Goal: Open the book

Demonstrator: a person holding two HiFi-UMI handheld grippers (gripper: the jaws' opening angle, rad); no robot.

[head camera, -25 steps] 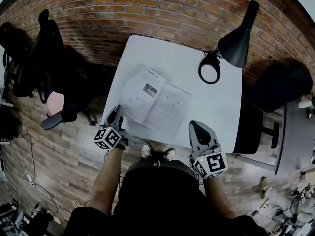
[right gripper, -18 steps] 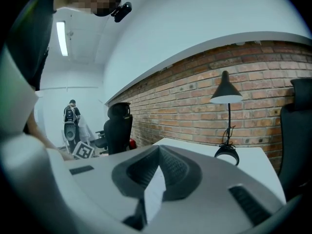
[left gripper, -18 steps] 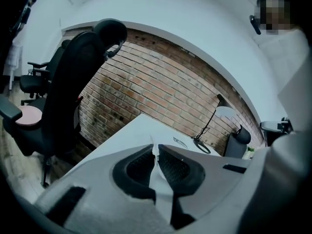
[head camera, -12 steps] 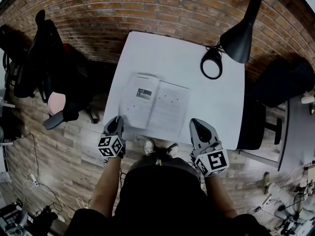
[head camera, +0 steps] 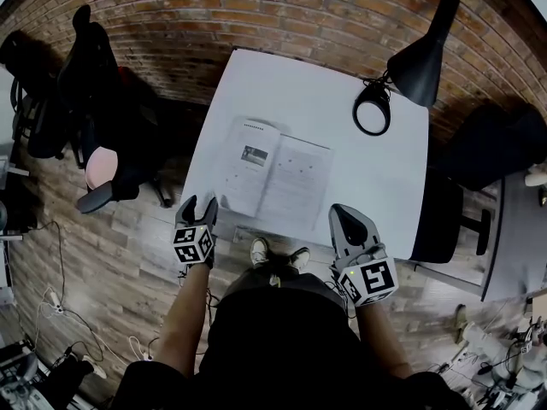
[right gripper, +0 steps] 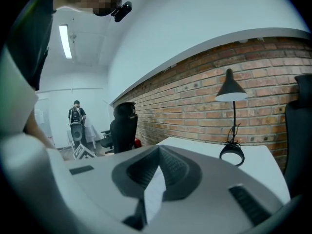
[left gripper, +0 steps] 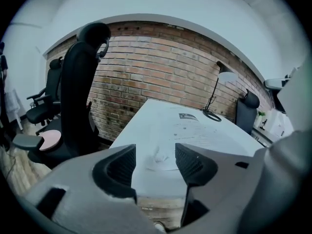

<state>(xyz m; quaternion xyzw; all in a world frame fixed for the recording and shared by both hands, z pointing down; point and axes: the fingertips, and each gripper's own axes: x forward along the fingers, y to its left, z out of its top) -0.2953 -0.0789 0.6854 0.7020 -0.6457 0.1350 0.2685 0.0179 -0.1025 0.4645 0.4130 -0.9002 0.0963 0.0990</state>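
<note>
Book point(head camera: 272, 171): lies open, pages flat, on front-left part of white table point(head camera: 385, 178).
Left gripper point(head camera: 199, 203): jaws just opened, now apart, nothing btwn them; just beside book's near-left corner.
Right gripper point(head camera: 346, 216): jaws together, empty, at table's near edge.
Meaning: page released; task looks done.
Vs 1 s ago: left page no longer curled up; left gripper farther back.

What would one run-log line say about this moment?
book: lying open on table | left hand-held gripper: jaws just opened, nothing between | right hand-held gripper: shut, apart from book
</note>
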